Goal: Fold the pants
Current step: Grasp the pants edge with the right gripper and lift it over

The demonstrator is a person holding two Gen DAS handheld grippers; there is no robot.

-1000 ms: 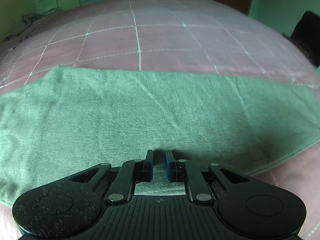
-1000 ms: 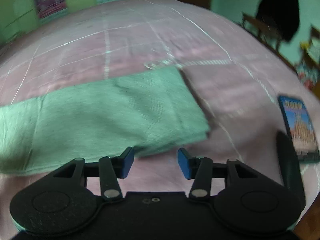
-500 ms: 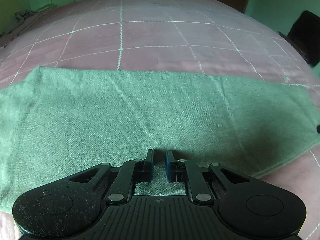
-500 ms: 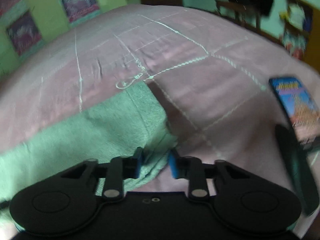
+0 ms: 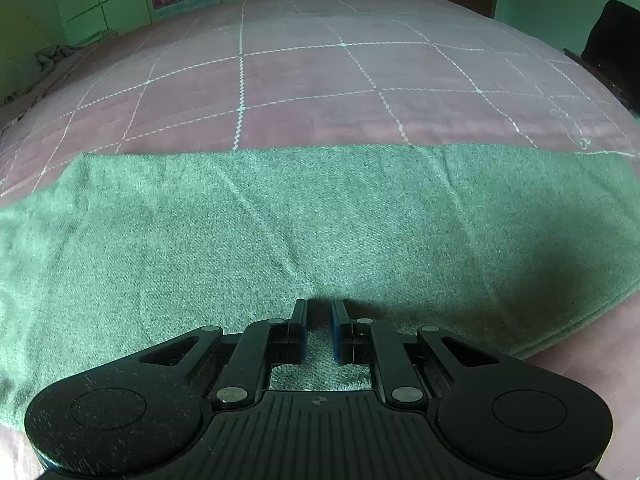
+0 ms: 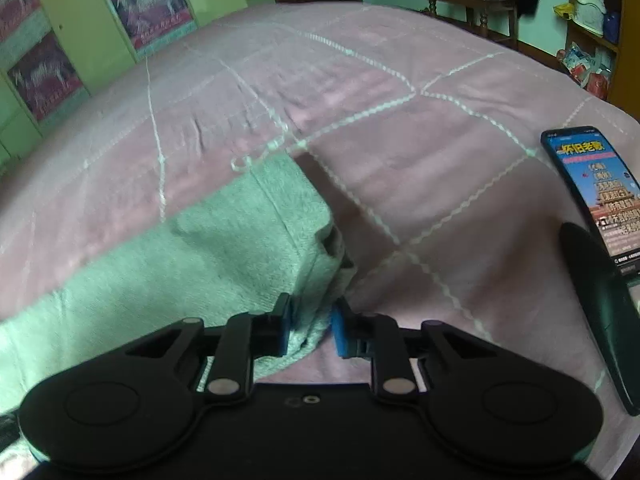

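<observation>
Green pants (image 5: pixel 320 232) lie folded lengthwise in a long flat band across the pink quilted bed (image 5: pixel 312 68). My left gripper (image 5: pixel 319 312) is shut on the pants' near edge, about mid-length, with cloth between its blue pads. In the right wrist view the pants' end (image 6: pixel 248 236) shows with its corner lifted and bunched. My right gripper (image 6: pixel 311 312) is shut on that near corner, with cloth pinched between its blue pads.
A phone (image 6: pixel 592 188) with a lit screen lies on the bed to the right of the right gripper. A dark curved object (image 6: pixel 600 312) lies beside it. Green cupboards (image 6: pixel 60 48) and wooden furniture (image 6: pixel 472 4) stand beyond the bed.
My right gripper moved in on the pants' end corner and closed on it, lifting the corner. My left gripper stayed shut on the near edge while its view shifted slightly.
</observation>
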